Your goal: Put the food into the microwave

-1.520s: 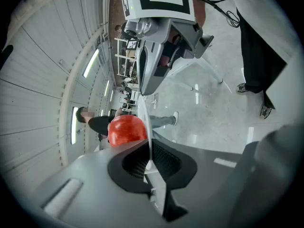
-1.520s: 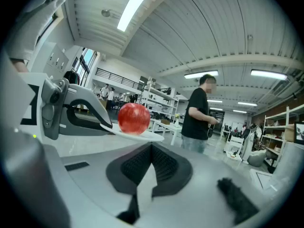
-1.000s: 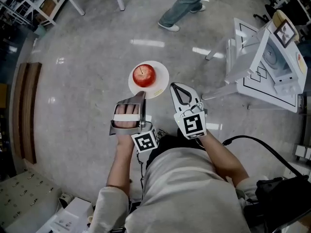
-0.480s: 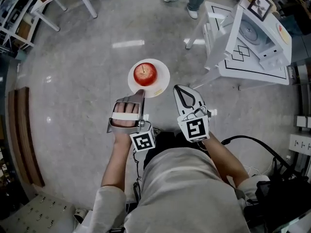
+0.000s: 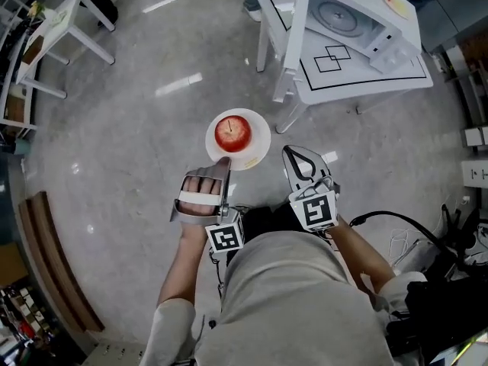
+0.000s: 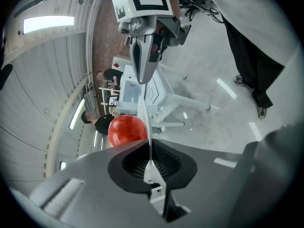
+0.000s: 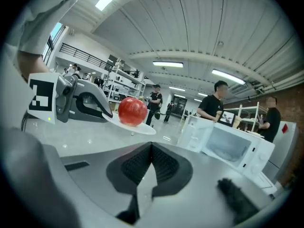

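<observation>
ceiling lamps (image 7: 168,64) above the apple (image 7: 132,111) escape head view.

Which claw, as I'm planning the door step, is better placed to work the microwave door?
Right. The right claw is shut and empty, and the microwave stands ahead toward its side. The left claw is shut on the rim of the plate, carrying the apple, so it looks tied up.

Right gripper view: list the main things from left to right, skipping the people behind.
Left gripper → round red apple, sitting on the white round plate that the gripper holds → white microwave.
</observation>
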`<state>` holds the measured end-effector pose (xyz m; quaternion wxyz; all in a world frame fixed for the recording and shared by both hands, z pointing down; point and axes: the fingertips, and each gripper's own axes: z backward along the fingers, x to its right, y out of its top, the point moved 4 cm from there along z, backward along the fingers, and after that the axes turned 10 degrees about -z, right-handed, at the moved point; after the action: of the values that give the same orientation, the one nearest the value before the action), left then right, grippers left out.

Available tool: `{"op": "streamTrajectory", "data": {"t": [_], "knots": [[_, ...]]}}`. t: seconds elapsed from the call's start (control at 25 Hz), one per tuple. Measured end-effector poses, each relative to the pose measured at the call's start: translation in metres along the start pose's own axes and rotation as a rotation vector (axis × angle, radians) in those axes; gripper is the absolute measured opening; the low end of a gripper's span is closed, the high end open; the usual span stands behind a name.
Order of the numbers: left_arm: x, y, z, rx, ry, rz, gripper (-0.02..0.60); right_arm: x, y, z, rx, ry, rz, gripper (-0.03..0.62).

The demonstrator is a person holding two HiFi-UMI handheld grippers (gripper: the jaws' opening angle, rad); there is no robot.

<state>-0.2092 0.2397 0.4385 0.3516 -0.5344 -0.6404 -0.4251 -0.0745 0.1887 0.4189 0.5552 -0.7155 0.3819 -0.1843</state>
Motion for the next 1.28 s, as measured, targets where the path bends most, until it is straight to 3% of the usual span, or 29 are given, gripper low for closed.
{"op": "streamTrajectory", "data": {"t": [0.28, 0.48, 0.92, 1.28], "knots": [[-0.015, 0.086, -0.026, 0.134, -0.013, -0.063, 0.021, 0.064, -0.041, 0.06, -0.053, -0.138, -0.059, 0.011], [-0.04, 0.141, -0.048, 0.19, 0.012, -0.086, 0.021, 0.11, -0.054, 0.103, -0.067, -0.231, -0.037, 0.012], [-0.083, 0.234, -0.084, 0.213, 0.068, -0.124, 0.023, 0.184, -0.072, 0.158, -0.058, -0.299, 0.053, 0.012], [-0.094, 0.261, -0.1, 0.197, 0.067, -0.148, 0.023, 0.214, -0.087, 0.169, -0.048, -0.326, 0.051, 0.011]]}}
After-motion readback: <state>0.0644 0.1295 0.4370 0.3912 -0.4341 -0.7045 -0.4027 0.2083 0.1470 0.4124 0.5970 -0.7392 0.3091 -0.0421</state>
